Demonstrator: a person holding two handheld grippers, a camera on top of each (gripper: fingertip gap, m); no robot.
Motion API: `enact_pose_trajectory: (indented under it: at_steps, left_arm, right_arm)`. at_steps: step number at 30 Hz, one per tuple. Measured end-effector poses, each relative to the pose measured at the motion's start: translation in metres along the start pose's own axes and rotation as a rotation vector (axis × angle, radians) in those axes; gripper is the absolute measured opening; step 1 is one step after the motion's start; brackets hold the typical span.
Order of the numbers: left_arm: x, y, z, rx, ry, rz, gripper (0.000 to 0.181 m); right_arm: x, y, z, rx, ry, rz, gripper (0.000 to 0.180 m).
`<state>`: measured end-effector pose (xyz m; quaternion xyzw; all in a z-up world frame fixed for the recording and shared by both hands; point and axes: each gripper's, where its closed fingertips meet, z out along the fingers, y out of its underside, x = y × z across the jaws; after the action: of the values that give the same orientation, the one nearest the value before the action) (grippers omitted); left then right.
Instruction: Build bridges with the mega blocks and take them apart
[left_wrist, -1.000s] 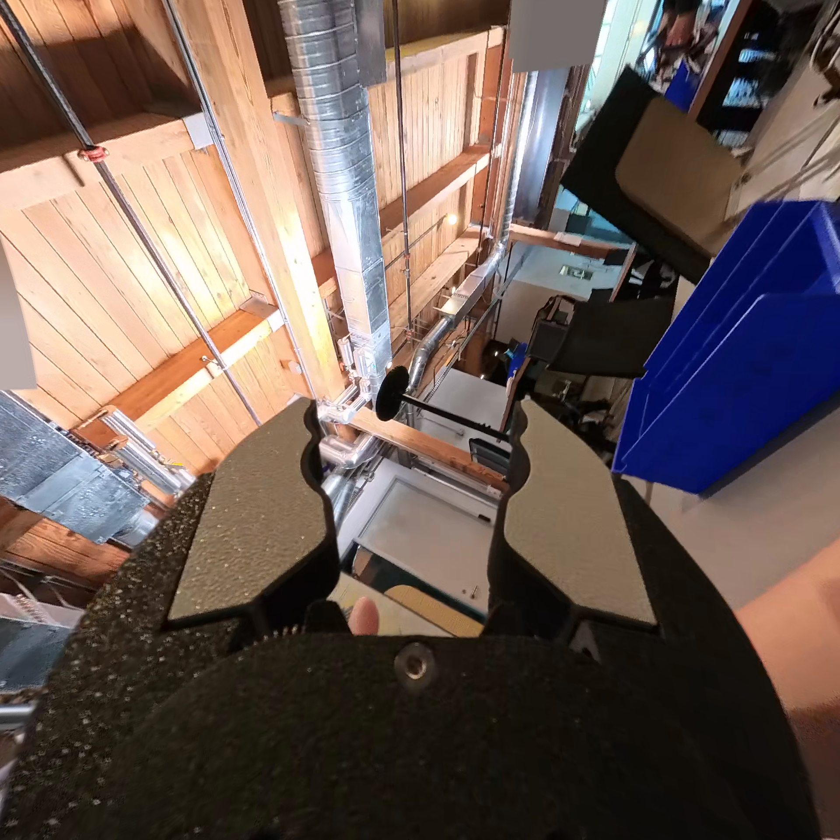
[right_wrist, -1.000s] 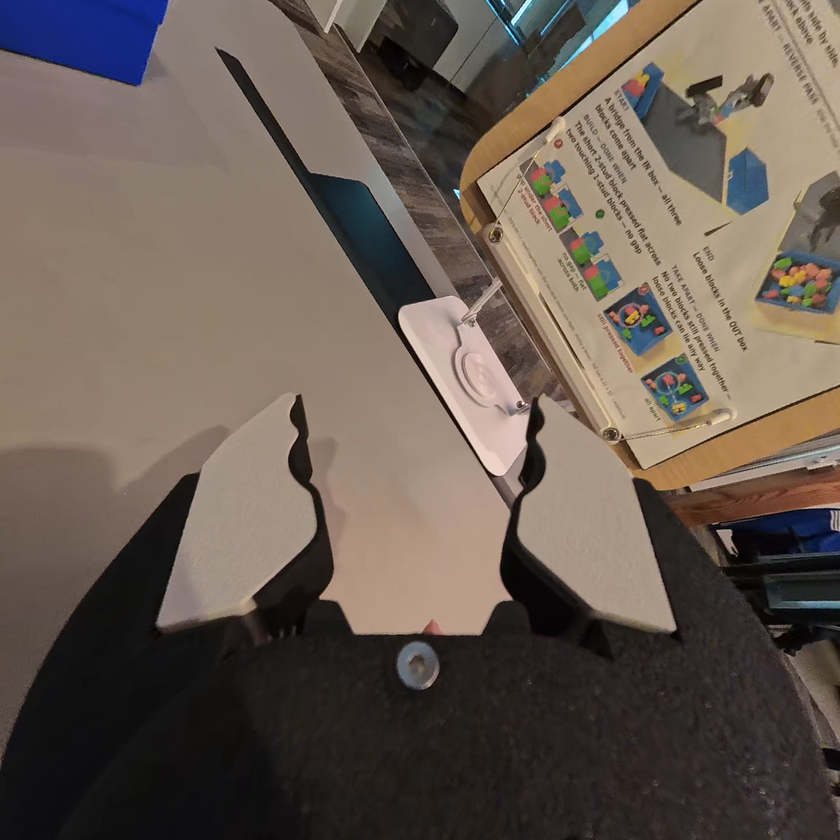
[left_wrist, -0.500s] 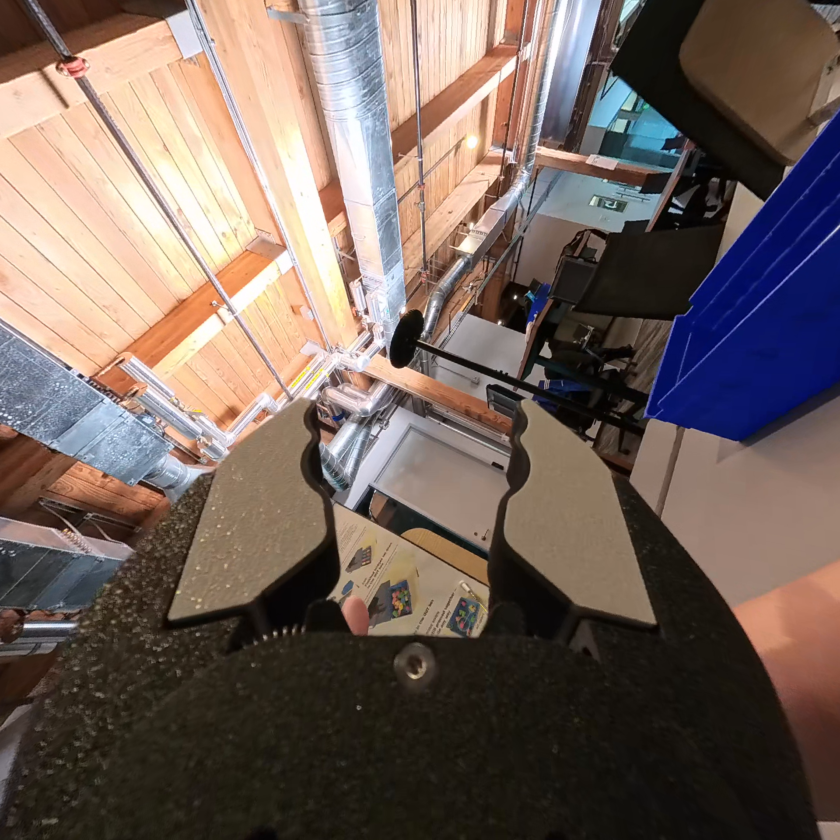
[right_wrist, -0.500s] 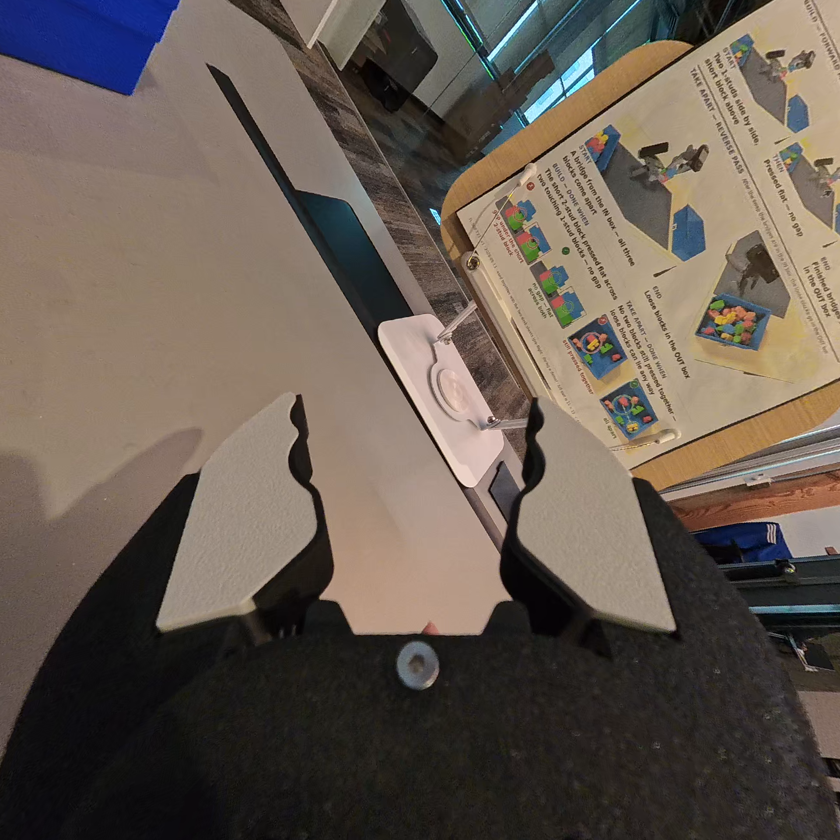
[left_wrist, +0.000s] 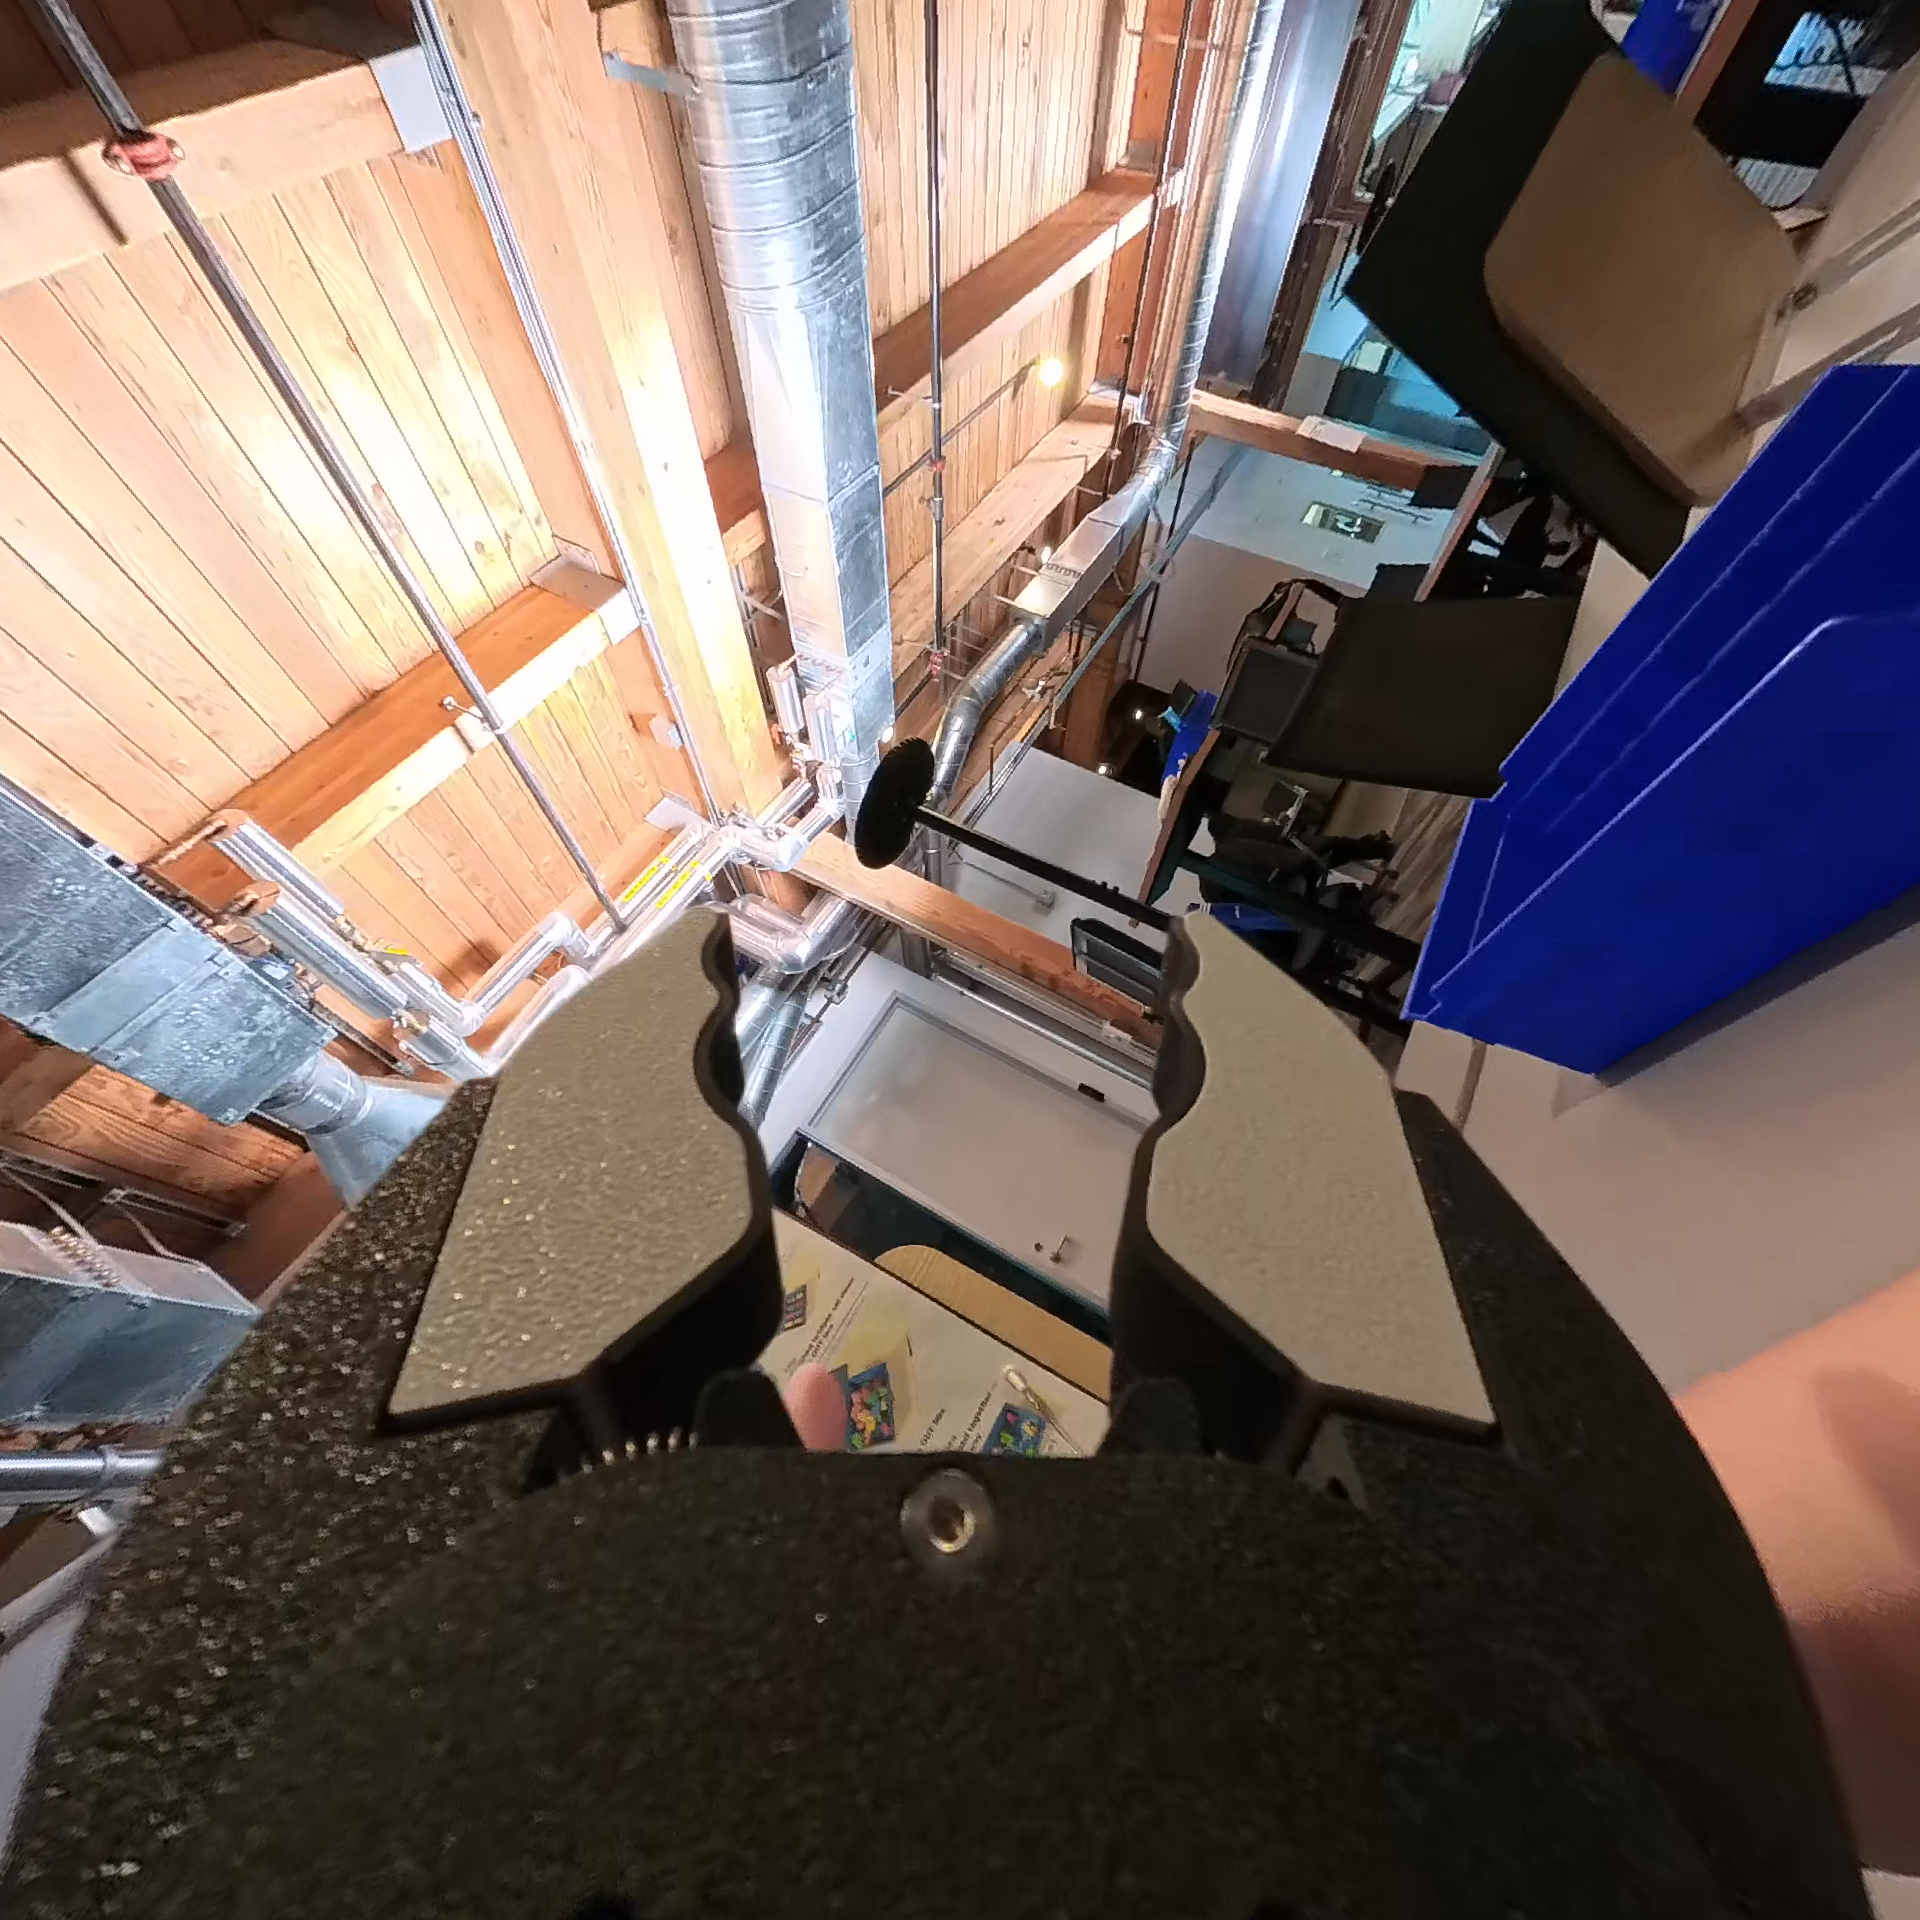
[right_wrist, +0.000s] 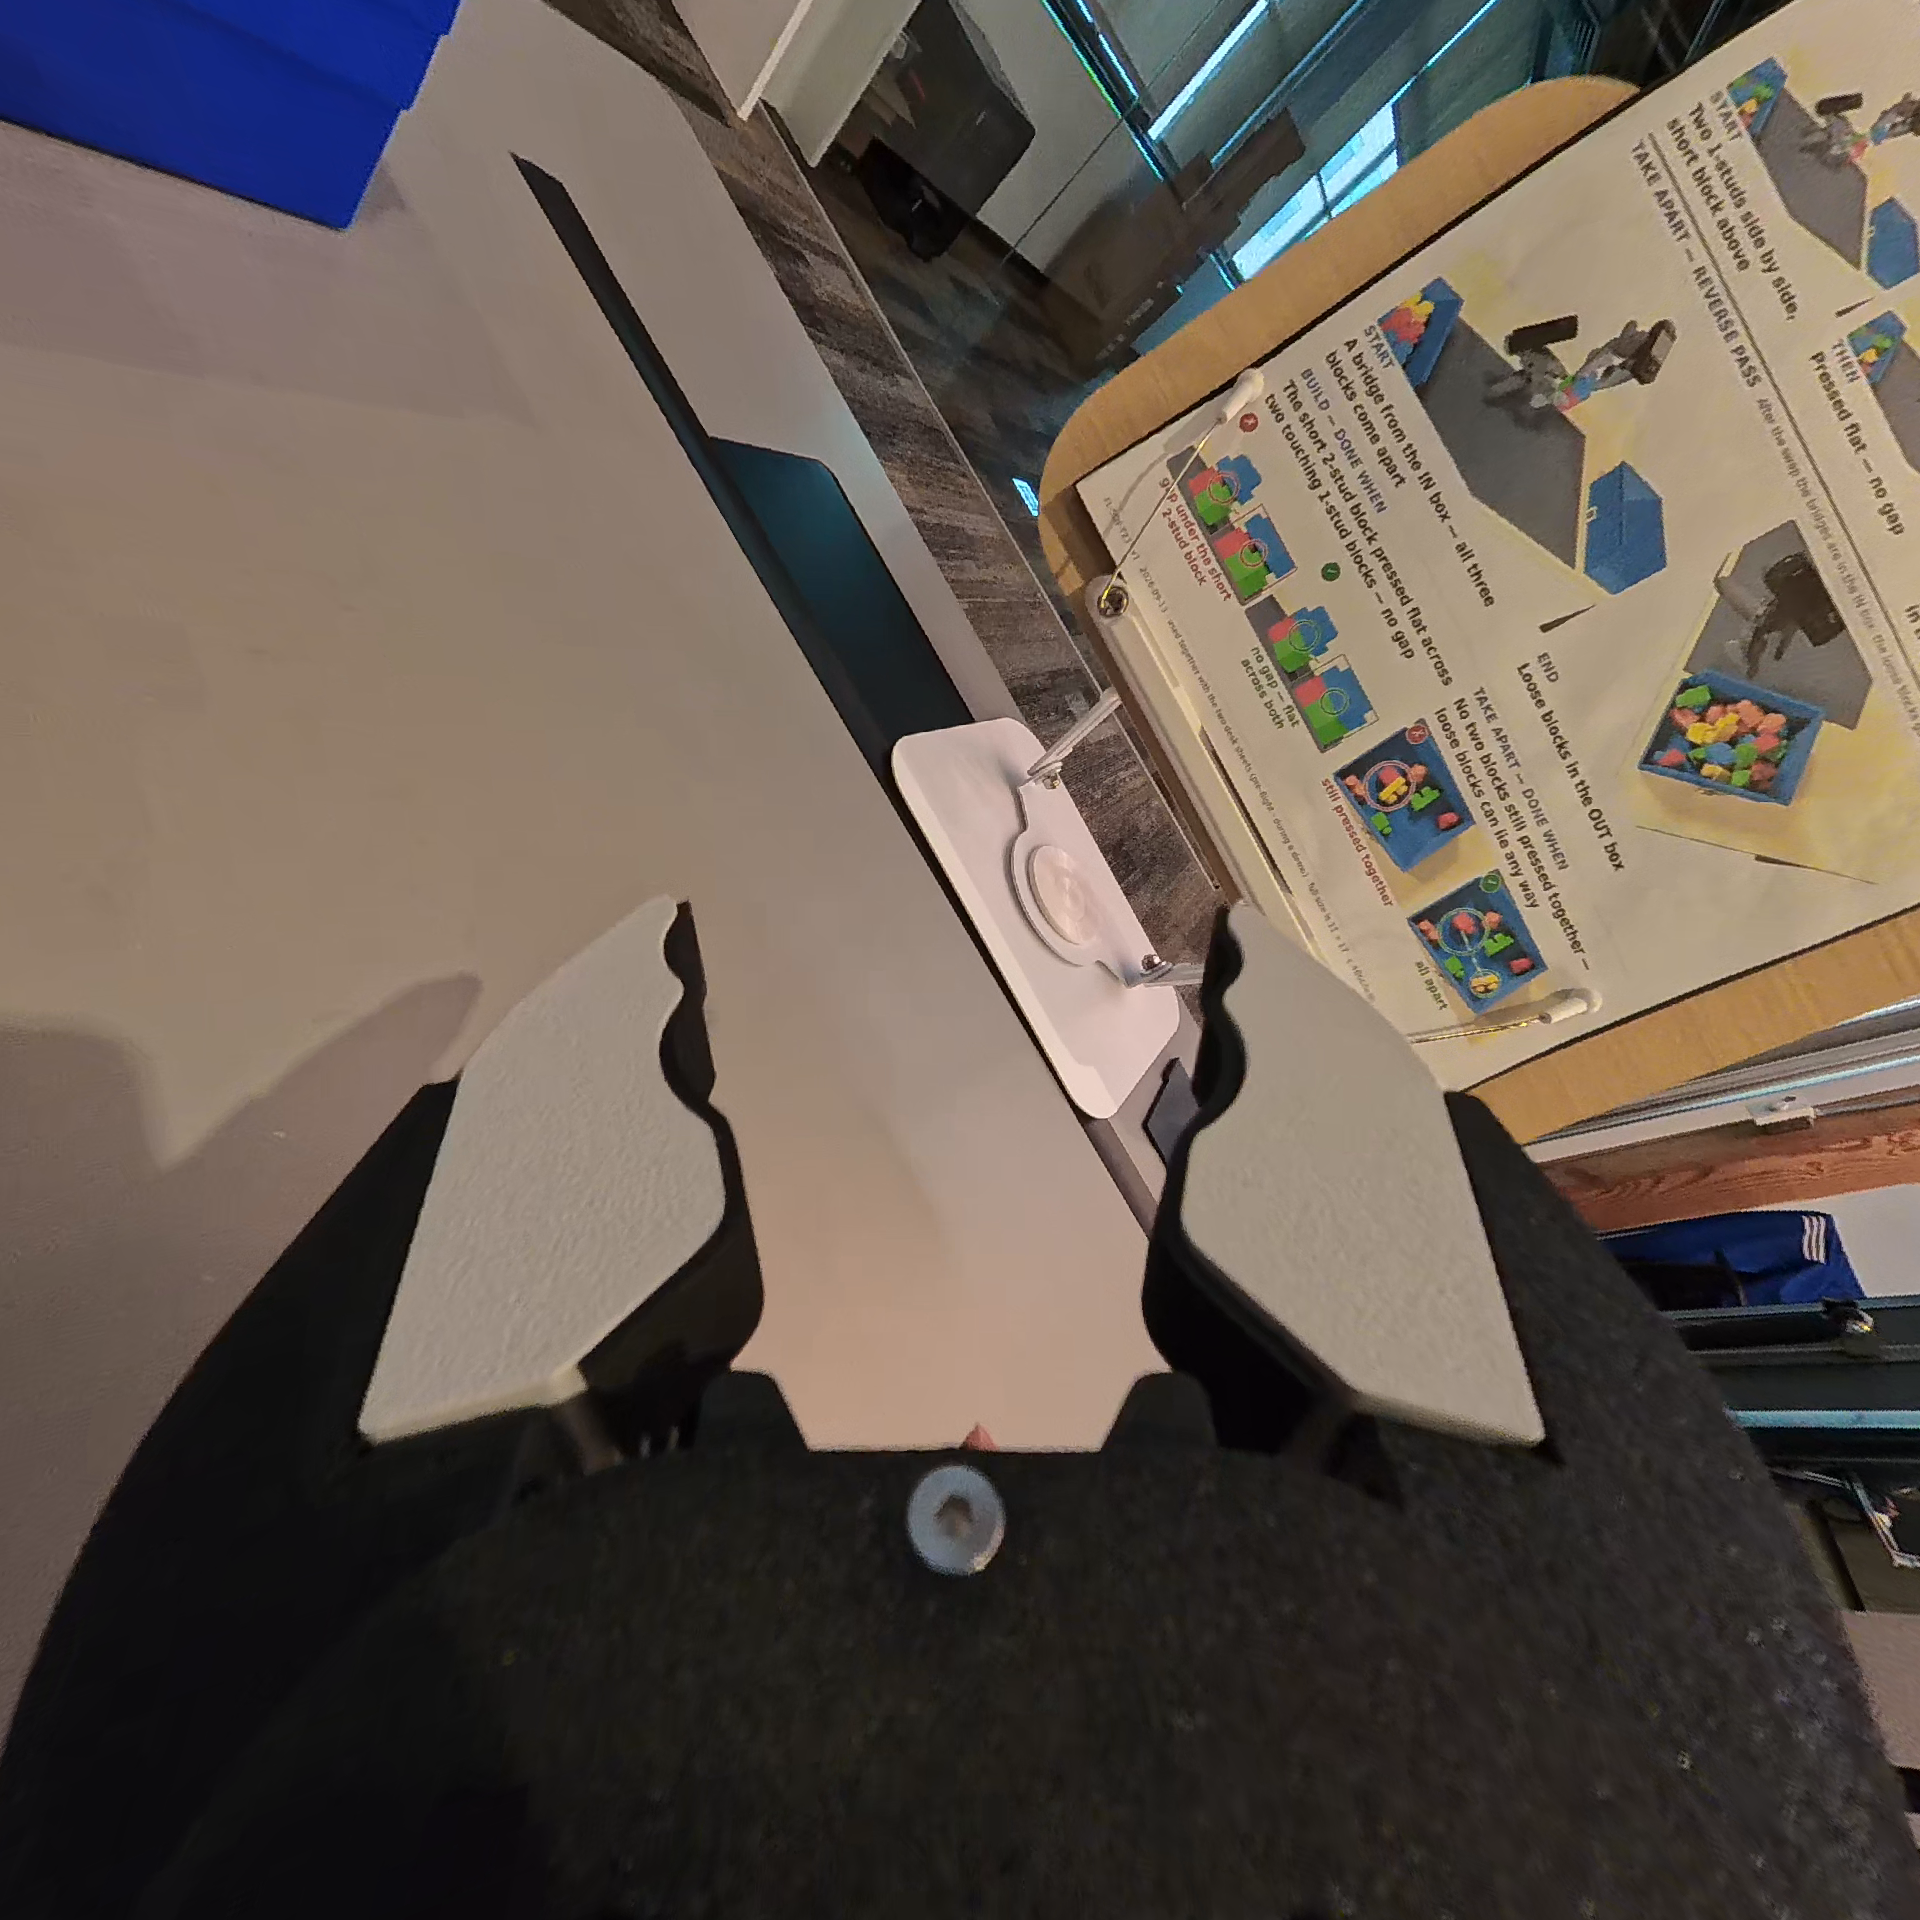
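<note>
The left claw (left_wrist: 951, 1023) is tipped up toward the ceiling, its two grey pads spread apart with nothing between them — a resting or carrying pose rather than a working one, judging by what it faces. To its left run wooden ceiling boards (left_wrist: 260, 499) and a silver duct (left_wrist: 800, 343); through the gap between the pads a white door (left_wrist: 966, 1132) shows far off, and down near the claw's base a corner of an instruction sheet (left_wrist: 873, 1382) and a fingertip (left_wrist: 816, 1403) of the holding hand. On the right of that view a blue bin (left_wrist: 1704, 790) stands on the pale table (left_wrist: 1683, 1195), seen from its side, so whatever it holds is hidden. The right claw (right_wrist: 951, 1003) is likewise released and empty, angled over the bare grey table (right_wrist: 312, 675) toward its far edge. Just beyond its pads lies a white plate (right_wrist: 977, 810) with a round disc, and to the right a wooden board (right_wrist: 1143, 436) carries the instruction sheet (right_wrist: 1558, 540), propped up, probably for reading while working. A blue bin's corner (right_wrist: 208, 94) sits at the far left. No mega blocks appear in either view — presumably they lie inside the bins, so building has not begun or the claws are between passes.
</note>
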<state>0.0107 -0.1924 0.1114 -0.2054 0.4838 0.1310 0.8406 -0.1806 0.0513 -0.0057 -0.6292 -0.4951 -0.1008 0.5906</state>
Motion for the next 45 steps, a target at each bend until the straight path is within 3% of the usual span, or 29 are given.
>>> enact_pose_trajectory:
  at_steps: [4,7,10,15,19,25,31,38,41,45]
  left_arm:
    - [0.001,0.014,0.004,-0.07,0.029,-0.064,0.076]
    - [-0.021,0.045,0.007,-0.165,0.002,-0.18,0.074]
    - [-0.061,0.099,0.004,-0.308,-0.063,-0.361,0.075]
    - [-0.114,0.22,-0.029,-0.567,-0.195,-0.695,0.075]
    - [-0.118,0.302,-0.065,-0.749,-0.265,-0.879,0.075]
    - [-0.089,0.385,-0.117,-1.048,-0.285,-0.832,0.07]
    - [-0.06,0.41,-0.134,-1.158,-0.24,-0.854,0.064]
    - [-0.057,0.407,-0.134,-1.128,-0.215,-0.946,0.054]
    - [-0.059,0.397,-0.127,-1.088,-0.149,-0.951,0.032]
    - [-0.069,0.371,-0.117,-1.039,-0.048,-0.95,0.019]
  right_arm:
    - [0.0,0.018,0.01,-0.039,-0.023,0.035,0.091]
    - [0.007,0.056,0.025,-0.119,-0.048,0.134,0.092]
    - [0.021,0.104,0.035,-0.207,-0.079,0.306,0.089]
    - [0.063,0.163,0.029,-0.234,-0.05,0.609,0.087]
    - [0.097,0.173,0.011,-0.152,-0.026,0.798,0.089]
    - [0.137,0.148,-0.02,-0.038,0.073,0.767,0.093]
    - [0.149,0.114,-0.035,0.052,0.14,0.692,0.084]
    - [0.139,0.111,-0.033,0.024,0.107,0.639,0.074]
    - [0.134,0.106,-0.034,0.028,0.073,0.621,0.061]
    - [0.133,0.105,-0.035,0.014,0.073,0.571,0.054]
